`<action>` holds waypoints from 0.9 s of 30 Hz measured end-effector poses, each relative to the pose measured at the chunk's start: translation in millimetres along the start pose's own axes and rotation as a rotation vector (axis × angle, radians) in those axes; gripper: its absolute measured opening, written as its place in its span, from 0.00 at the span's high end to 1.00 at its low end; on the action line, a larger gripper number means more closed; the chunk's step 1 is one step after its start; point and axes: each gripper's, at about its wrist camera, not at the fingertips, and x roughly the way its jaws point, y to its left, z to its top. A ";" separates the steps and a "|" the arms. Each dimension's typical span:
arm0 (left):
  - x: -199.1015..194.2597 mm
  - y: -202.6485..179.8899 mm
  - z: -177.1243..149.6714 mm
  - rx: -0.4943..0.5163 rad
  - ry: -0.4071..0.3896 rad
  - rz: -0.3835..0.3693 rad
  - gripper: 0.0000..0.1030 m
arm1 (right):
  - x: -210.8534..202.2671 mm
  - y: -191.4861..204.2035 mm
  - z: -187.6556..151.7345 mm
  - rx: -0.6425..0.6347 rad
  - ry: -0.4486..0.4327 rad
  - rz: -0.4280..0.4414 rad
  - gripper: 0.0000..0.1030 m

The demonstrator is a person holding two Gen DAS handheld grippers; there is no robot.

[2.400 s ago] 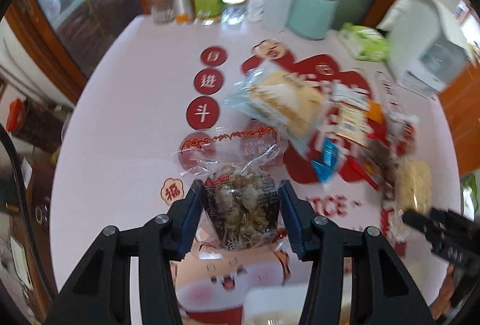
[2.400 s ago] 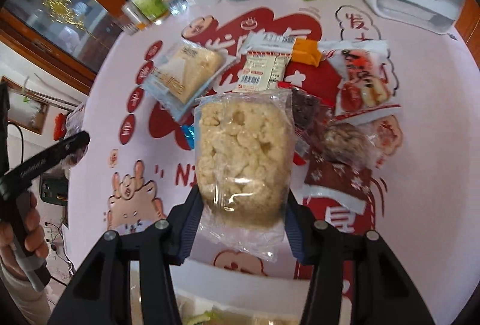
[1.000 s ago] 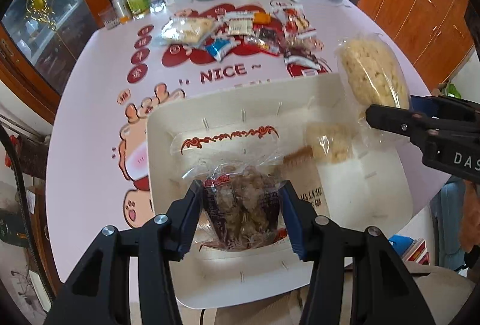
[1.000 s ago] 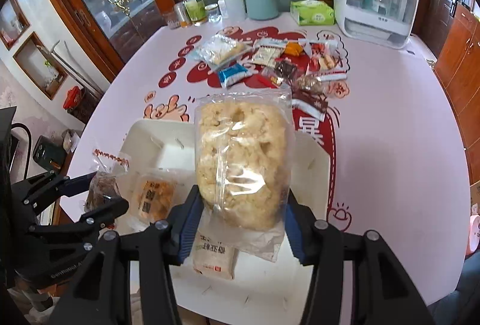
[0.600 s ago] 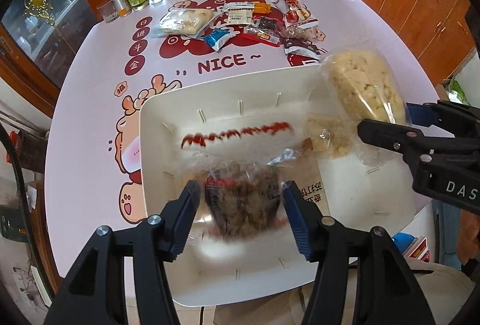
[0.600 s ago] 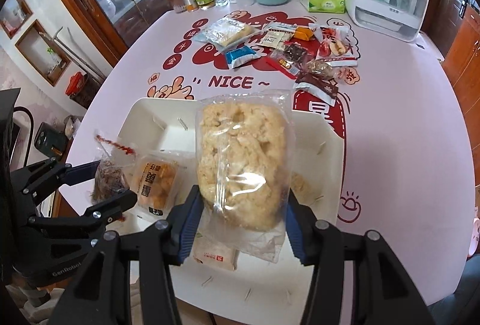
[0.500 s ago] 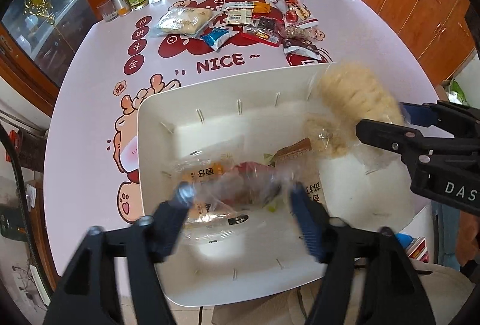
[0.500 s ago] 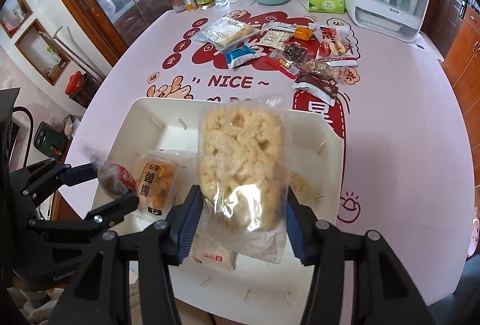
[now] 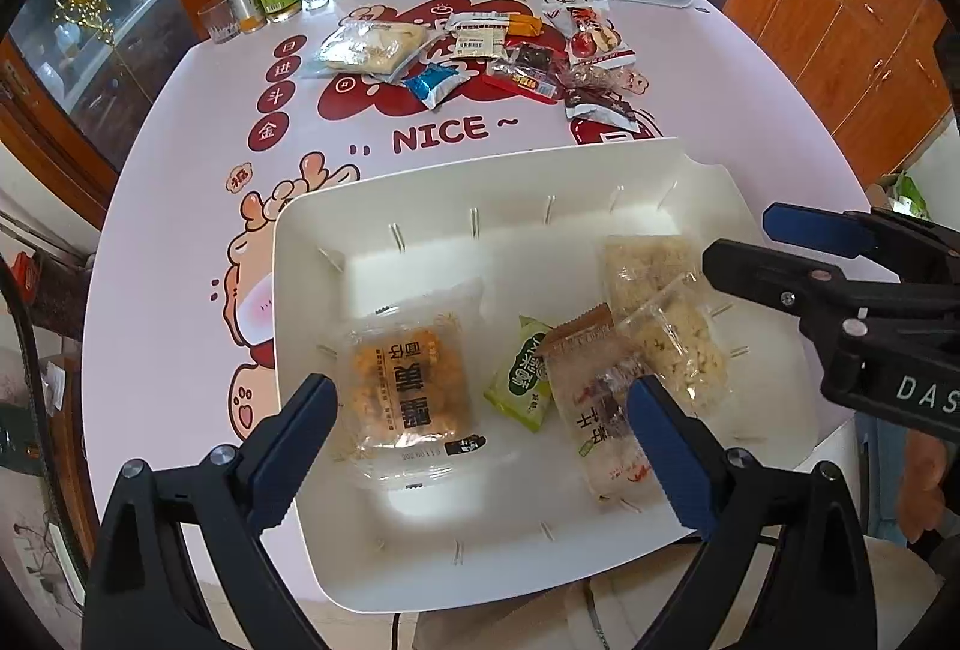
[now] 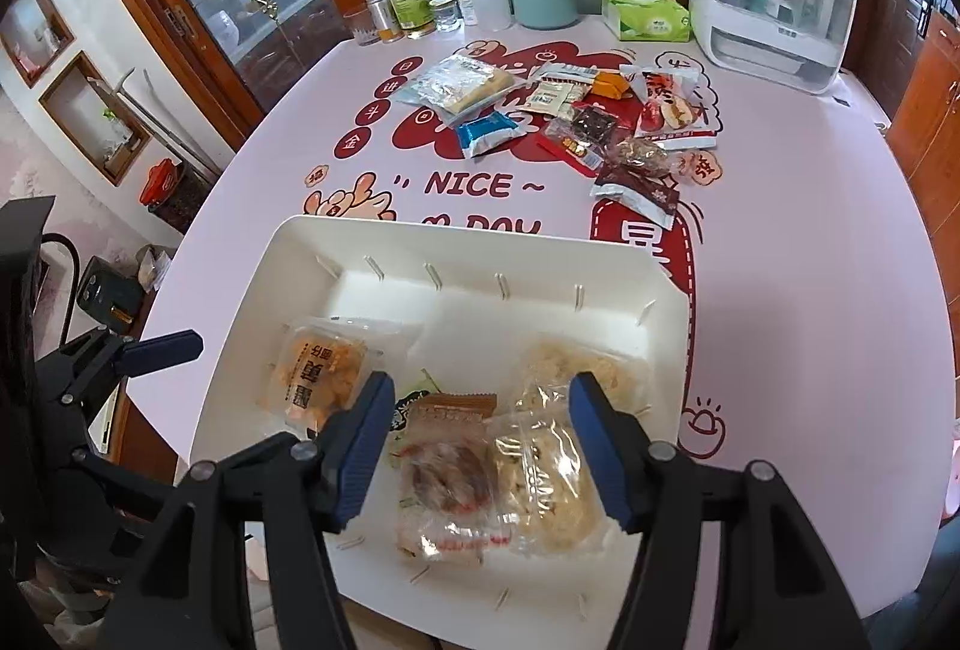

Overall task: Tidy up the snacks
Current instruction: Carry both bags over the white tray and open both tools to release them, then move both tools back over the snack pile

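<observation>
Two snack bags that were clamped a second ago now lie loose in the white tray (image 9: pixel 420 206). The left tool (image 9: pixel 480 404) held a dark meat-snack packet then; now its jaws are opening, spread wide with nothing pressed between them, and that packet is hard to tell among the others below. The right tool (image 10: pixel 477 428) gripped a big clear bag of pale puffed snack (image 10: pixel 549 476) upright; its jaws are opening too, and the bag lies flat in the tray's right part, free of the pads, just beside a clear packet with reddish filling (image 10: pixel 447 488). To the left in the tray sit an orange-yellow pastry pack (image 9: pixel 408 386) and a small green sachet (image 9: pixel 522 380), with another pale puffed bag (image 9: pixel 648 266) farther back. Beyond the tray, the remaining snacks (image 9: pixel 480 56) are spread where they were on the printed tabletop (image 9: pixel 180 206).
</observation>
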 end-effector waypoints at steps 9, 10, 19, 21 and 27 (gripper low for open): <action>1.4 -3.8 0.0 0.014 0.005 0.004 0.06 | 1.6 -2.4 -0.1 0.006 0.004 0.008 0.41; 1.5 -4.0 0.0 0.012 0.005 0.005 0.06 | 2.4 -3.1 -0.4 0.008 0.005 0.009 0.41; 3.3 -4.2 1.2 0.022 0.007 0.011 0.06 | 3.2 -6.2 -1.6 0.021 0.006 0.013 0.41; 3.2 -3.7 2.7 0.028 0.006 0.016 0.06 | 2.9 -7.6 -1.1 0.025 0.005 0.014 0.41; -5.1 4.6 22.5 0.028 -0.026 0.047 0.06 | -5.3 -16.7 6.6 0.051 -0.019 0.017 0.41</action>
